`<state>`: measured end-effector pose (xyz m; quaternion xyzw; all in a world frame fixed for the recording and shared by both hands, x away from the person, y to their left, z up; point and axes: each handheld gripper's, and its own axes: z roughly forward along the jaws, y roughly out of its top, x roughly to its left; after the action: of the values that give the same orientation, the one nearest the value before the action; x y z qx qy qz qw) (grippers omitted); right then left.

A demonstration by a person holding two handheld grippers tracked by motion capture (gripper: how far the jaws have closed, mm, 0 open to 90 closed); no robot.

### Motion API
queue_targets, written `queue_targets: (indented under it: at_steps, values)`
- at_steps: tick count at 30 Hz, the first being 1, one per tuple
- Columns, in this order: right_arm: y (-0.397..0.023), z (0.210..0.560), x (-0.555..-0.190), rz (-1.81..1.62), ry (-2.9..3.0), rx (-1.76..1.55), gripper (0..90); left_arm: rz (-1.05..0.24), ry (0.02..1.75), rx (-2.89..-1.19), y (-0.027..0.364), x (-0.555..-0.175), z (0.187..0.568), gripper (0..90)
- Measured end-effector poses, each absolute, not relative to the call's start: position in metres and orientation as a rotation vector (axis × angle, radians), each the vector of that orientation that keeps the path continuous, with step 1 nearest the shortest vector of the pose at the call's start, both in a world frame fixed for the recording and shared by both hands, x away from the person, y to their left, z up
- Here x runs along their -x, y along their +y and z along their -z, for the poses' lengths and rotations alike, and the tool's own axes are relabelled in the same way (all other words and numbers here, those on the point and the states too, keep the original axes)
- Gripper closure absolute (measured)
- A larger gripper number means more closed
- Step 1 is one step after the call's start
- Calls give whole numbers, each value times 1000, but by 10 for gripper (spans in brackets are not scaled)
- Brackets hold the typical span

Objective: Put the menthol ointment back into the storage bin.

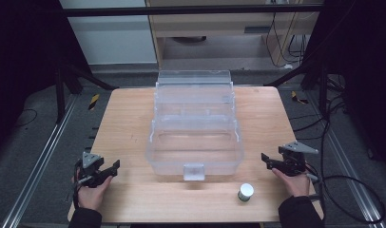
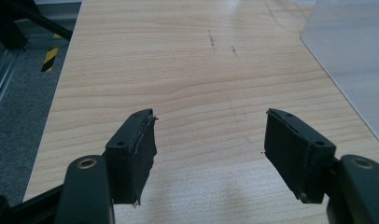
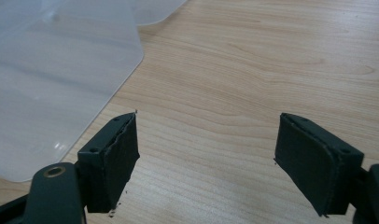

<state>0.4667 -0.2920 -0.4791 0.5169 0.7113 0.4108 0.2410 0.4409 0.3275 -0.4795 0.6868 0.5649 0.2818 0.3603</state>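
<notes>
**Clerk:** Tongs, two sets, high view first. Left tongs (image 1: 116, 165) sit at the near left corner of the worktop (image 1: 129, 123), held in the person's left hand (image 1: 92, 192), jaws apart with nothing between them. Right tongs (image 1: 266, 159) sit at the near right edge, in the right hand (image 1: 294, 183), jaws likewise apart and empty.

**Checker:** Items on the worktop?

**Clerk:** One clear plastic box (image 1: 195, 126), lid thrown back, in the middle between the two sets of tongs and well apart from both. One small white-capped jar (image 1: 246, 192), upright, near the front edge, right of the box's latch, nearer the right tongs.

**Checker:** Left gripper view?

**Clerk:** Left tongs (image 2: 210, 140) wide open over bare wood; box corner (image 2: 351, 60) at upper right, not touched.

**Checker:** Right gripper view?

**Clerk:** Right tongs (image 3: 207, 154) open over bare wood; box wall (image 3: 57, 79) at upper left, just beside the left jaw; contact cannot be told.
</notes>
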Motion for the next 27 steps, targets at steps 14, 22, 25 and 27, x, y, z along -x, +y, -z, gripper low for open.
queue_targets:
  at_steps: [14,22,25,27]
  values:
    - [-279,450,-461,-1168,2123,-1263,251,-690,1429,-1795,328,-441,481,396]
    - [-267,433,-458,-1087,2260,-1127,250,-680,1428,-1808,326,-443,482,409]
    - [-260,424,-457,-1014,2344,-1062,238,-679,1432,-1811,326,-443,482,407]
    - [-257,420,-457,-984,2382,-1030,236,-679,1433,-1813,326,-443,482,403]
